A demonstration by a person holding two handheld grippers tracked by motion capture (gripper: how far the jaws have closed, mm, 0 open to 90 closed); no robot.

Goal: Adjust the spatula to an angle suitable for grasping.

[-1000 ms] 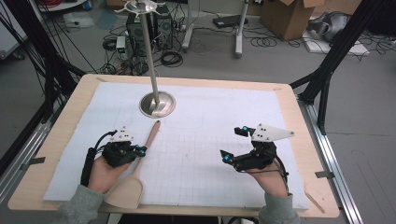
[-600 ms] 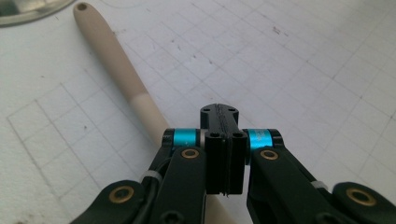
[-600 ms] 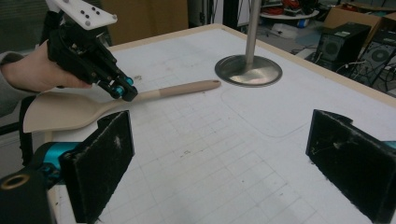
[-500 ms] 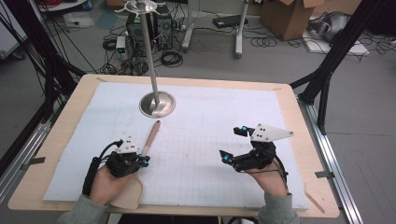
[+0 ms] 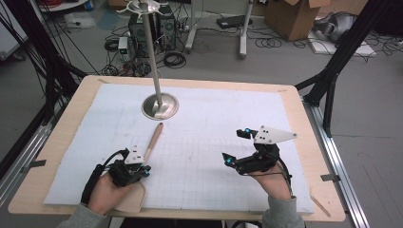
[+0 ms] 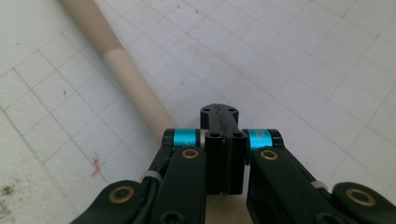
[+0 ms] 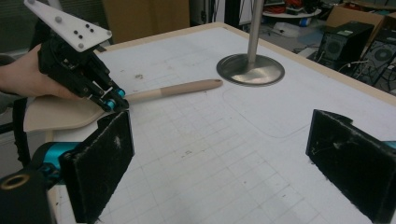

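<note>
Looks like a robotics or motion-capture lab, not anybody's home. The wooden table (image 5: 57,142) is covered with a white gridded mat (image 5: 209,142) and boxed in by black metal frame struts (image 5: 342,52). Behind it there's bare grey floor with loose cables (image 5: 176,59) everywhere, a computer tower (image 5: 138,33), and cardboard boxes (image 5: 297,19). A metal stand (image 5: 160,105) sits on the mat.

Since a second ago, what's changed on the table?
The left gripper, jaws shut, slid back along the wooden spatula toward the blade end at the near table edge; whether it grips the handle is unclear. The spatula, the metal stand and the open right gripper stayed put.
</note>
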